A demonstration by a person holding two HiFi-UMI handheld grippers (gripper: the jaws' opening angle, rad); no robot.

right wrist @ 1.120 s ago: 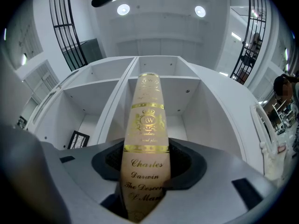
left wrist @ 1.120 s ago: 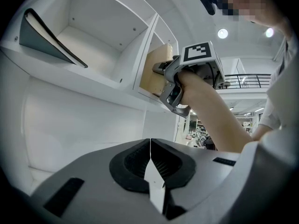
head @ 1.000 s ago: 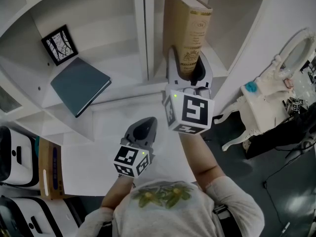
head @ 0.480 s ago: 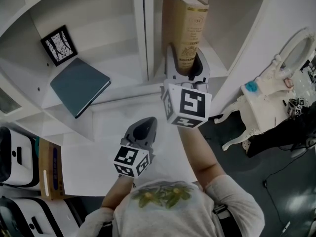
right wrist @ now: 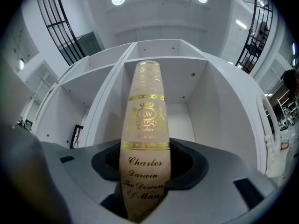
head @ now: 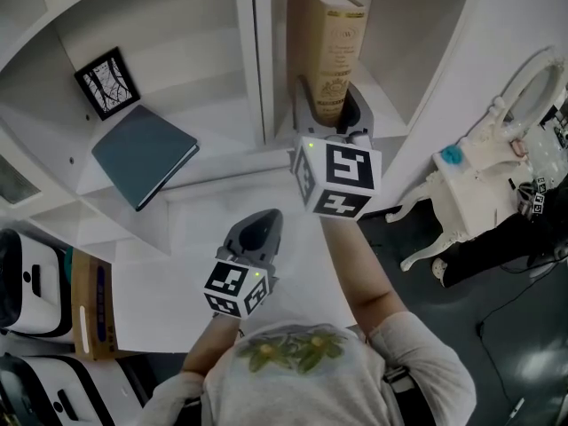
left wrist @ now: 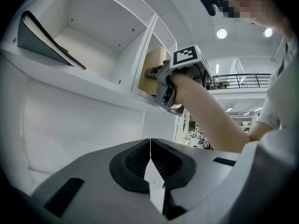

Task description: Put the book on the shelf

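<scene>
A tan book with gold lettering stands upright at the mouth of the right-hand compartment of the white shelf unit. My right gripper is shut on the lower end of its spine. The right gripper view has the spine rising between the right gripper's jaws, the compartment behind it. My left gripper hangs lower, in front of the shelf, shut with nothing in it. From the left gripper view, the book sits partly inside the compartment.
A teal book lies flat in the left compartment beside a small framed picture. An ornate white side table stands to the right of the shelf. A cardboard box and white cases sit at the lower left.
My right gripper has carried the book slightly up and left, toward the compartment's left wall. The left gripper has stayed still.
</scene>
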